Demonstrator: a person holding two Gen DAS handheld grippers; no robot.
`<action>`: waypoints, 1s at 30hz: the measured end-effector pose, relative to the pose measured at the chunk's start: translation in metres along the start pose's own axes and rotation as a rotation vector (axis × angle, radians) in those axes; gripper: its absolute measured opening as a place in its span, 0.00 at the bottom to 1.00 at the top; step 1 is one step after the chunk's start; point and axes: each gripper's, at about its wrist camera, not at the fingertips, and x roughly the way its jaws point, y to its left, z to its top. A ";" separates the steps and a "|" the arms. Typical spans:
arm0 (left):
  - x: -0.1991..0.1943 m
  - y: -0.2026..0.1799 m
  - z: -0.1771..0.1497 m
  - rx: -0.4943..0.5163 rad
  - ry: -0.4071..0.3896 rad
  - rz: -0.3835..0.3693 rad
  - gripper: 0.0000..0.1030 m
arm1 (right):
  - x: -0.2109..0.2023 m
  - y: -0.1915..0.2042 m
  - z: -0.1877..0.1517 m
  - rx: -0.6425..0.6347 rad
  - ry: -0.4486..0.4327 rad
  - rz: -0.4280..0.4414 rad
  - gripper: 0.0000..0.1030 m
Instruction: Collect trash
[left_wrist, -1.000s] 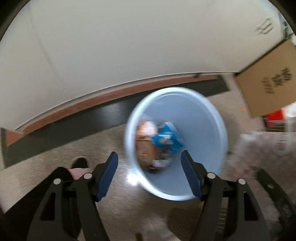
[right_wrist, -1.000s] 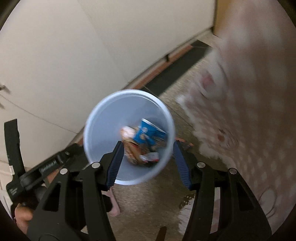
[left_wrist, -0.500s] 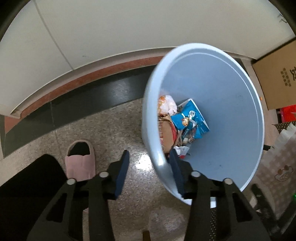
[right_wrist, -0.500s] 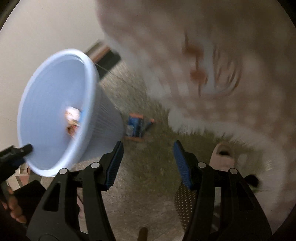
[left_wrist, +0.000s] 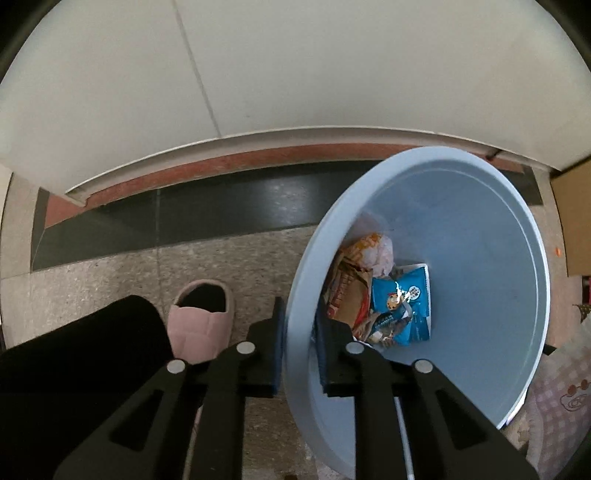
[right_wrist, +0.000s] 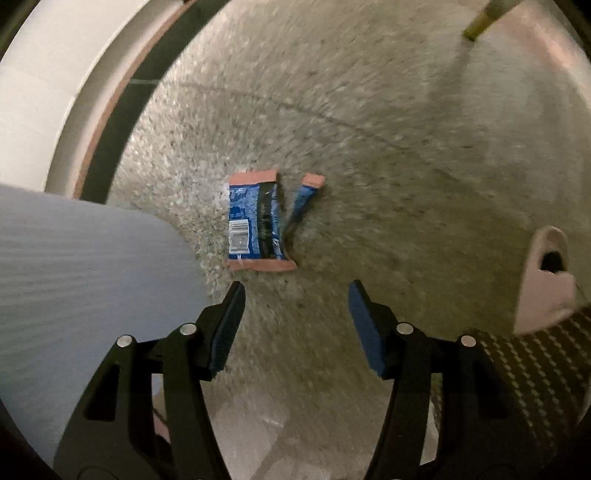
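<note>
The left gripper points down at the pale blue bin, its jaws closing on the near rim — one blue pad outside the wall, one inside, the gap narrow. Crumpled wrappers lie at the bin's bottom. A pink slipper sits on the speckled floor beside it. The right gripper hangs with jaws wide and nothing between them — a torn blue wrapper lies flat on the floor just ahead of its tips
</note>
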 end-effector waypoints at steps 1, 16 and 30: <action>-0.001 0.000 -0.001 0.001 -0.012 0.012 0.14 | 0.008 0.003 0.001 -0.001 0.003 0.002 0.56; 0.000 -0.002 -0.002 -0.032 -0.067 0.046 0.16 | 0.079 0.047 0.038 -0.088 0.058 -0.093 0.03; -0.002 0.001 -0.003 0.054 -0.048 0.033 0.15 | -0.072 0.060 -0.042 -0.231 -0.033 -0.090 0.01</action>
